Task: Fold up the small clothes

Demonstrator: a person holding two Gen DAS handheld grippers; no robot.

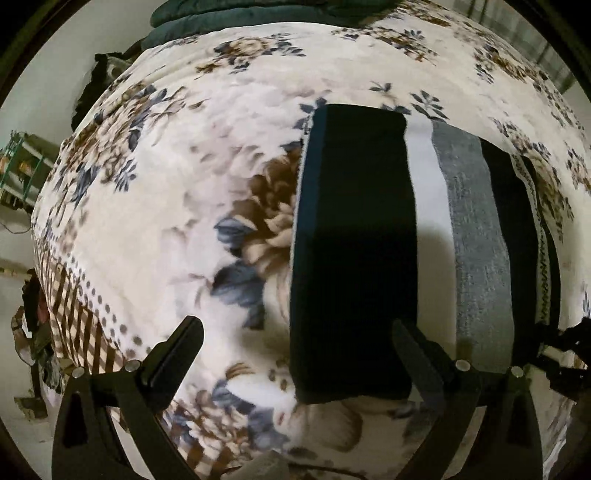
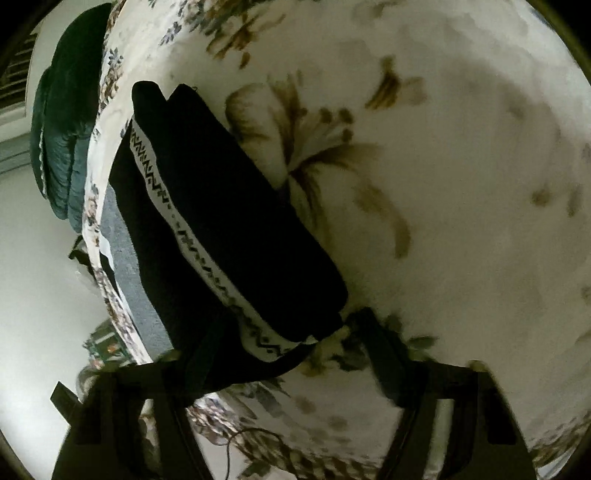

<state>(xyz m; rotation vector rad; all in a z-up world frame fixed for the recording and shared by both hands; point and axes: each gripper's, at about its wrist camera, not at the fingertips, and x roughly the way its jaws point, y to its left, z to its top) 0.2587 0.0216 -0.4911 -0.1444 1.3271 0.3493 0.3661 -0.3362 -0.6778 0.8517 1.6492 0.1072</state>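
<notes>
Left wrist view, left to right. Far left edge: green shelving [image 1: 18,162] against a pale wall, contents too small to make out. Floral blanket [image 1: 155,206] in cream, brown and blue across most of the frame, checked brown border at lower left. Dark green quilted bedding [image 1: 229,18] bunched at the top edge. Left gripper [image 1: 295,341] spread wide, nothing between the fingers, hovering above the blanket; right-hand fingertip over the near edge of the folded black garment [image 1: 351,240]. Right of that, lying side by side on the blanket: a white strip, a folded grey piece [image 1: 476,240], then a dark garment with patterned band [image 1: 517,240] at the right. Black hardware at far right edge, probably the other gripper, not certain.

Right wrist view, left to right. Green bedding at upper left. Grey piece partly seen beyond the dark garment. Dark garment with a white band bearing a black zigzag pattern; no readable letters, no brand or label legible anywhere. Right gripper [image 2: 291,343] spread wide, near corner of the dark garment lying between the fingers, not pinched. Blurred floral blanket to the right.
</notes>
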